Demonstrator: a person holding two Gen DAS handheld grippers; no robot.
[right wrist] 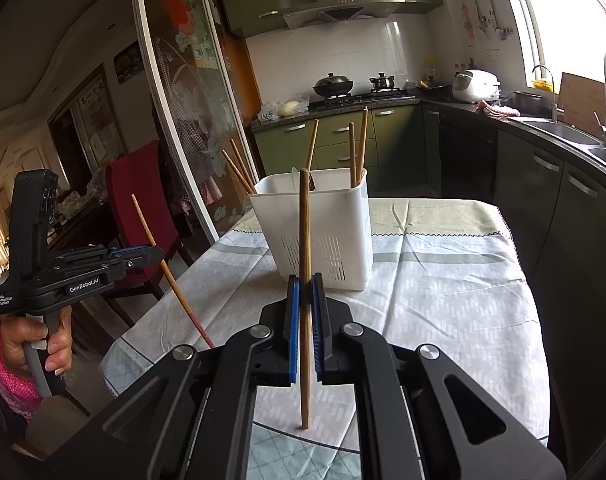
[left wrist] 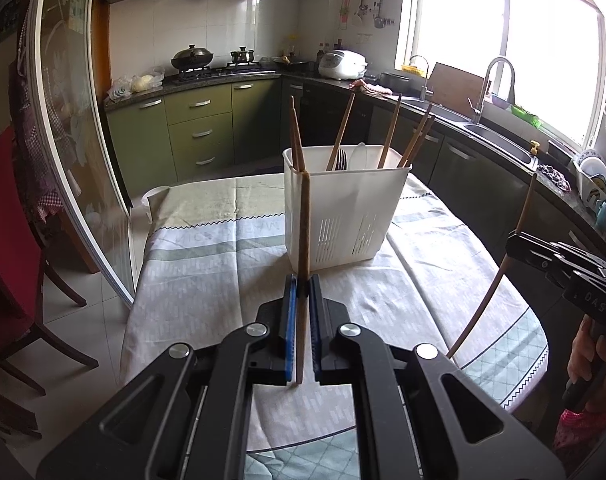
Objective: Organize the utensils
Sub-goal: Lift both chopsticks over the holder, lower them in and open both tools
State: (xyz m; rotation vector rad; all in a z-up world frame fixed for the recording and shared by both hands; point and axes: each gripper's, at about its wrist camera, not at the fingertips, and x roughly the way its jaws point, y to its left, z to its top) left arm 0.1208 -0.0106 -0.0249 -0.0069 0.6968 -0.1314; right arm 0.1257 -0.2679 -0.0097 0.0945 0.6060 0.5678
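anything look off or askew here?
Nothing spilled or damaged. Chopsticks in the white utensil holder splay at different angles. Left gripper and right gripper each clamp one chopstick upright.

- Left gripper: black body, blue pads.
- Chopstick between those pads: brown wood.
- Holder ahead of the fingers: white, slotted near its base.
- Cloth beneath: pale grey-green, blocky white print, zigzag black trim.
- Right gripper: black, blue pads, brown stick between.
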